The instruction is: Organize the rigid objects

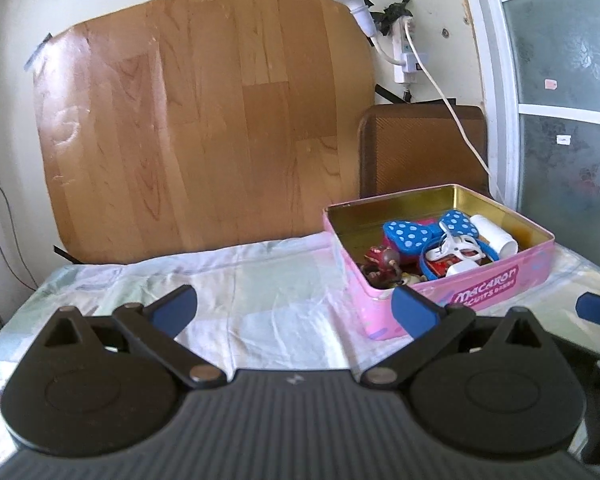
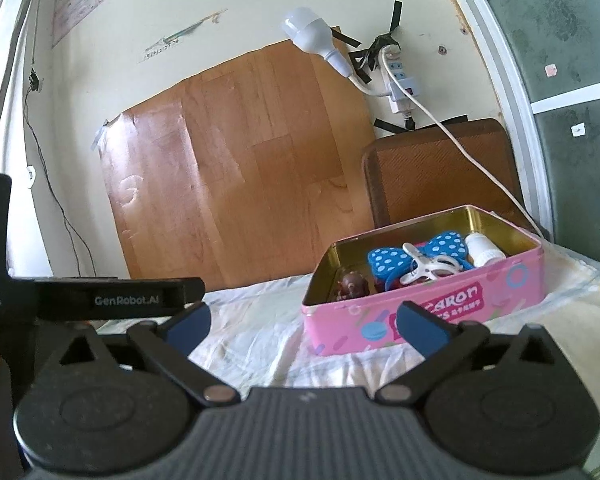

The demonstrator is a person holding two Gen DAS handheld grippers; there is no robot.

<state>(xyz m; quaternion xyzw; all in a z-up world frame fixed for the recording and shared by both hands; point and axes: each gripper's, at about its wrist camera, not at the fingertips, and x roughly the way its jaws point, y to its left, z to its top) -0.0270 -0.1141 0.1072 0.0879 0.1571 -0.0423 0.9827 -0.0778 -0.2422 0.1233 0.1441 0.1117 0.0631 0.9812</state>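
Note:
A pink Macaron tin point(image 1: 496, 280) point(image 2: 340, 330) stands open on the cloth-covered table. Inside lie a blue polka-dot bow point(image 1: 410, 234) point(image 2: 392, 260), a white clip point(image 1: 456, 248) point(image 2: 424, 268), a white bottle point(image 1: 496, 234) point(image 2: 485, 248), a blue band point(image 1: 430, 270) and a brown figurine point(image 1: 384, 262) point(image 2: 352, 284). My left gripper point(image 1: 296, 308) is open and holds nothing; its right finger overlaps the tin's near corner in the left wrist view. My right gripper point(image 2: 304, 326) is open wide and holds nothing, just short of the tin's front wall. The left gripper's black body point(image 2: 100, 300) shows beside it.
A pale cloth point(image 1: 260, 280) point(image 2: 260, 328) covers the table. A wood-pattern sheet point(image 1: 204, 112) point(image 2: 236, 168) is taped to the back wall. A brown woven panel point(image 1: 420, 148) point(image 2: 440, 168) stands behind the tin. A white cable point(image 1: 456, 120) runs from a power strip point(image 2: 400, 88). A frosted glass door point(image 1: 560, 80) is at right.

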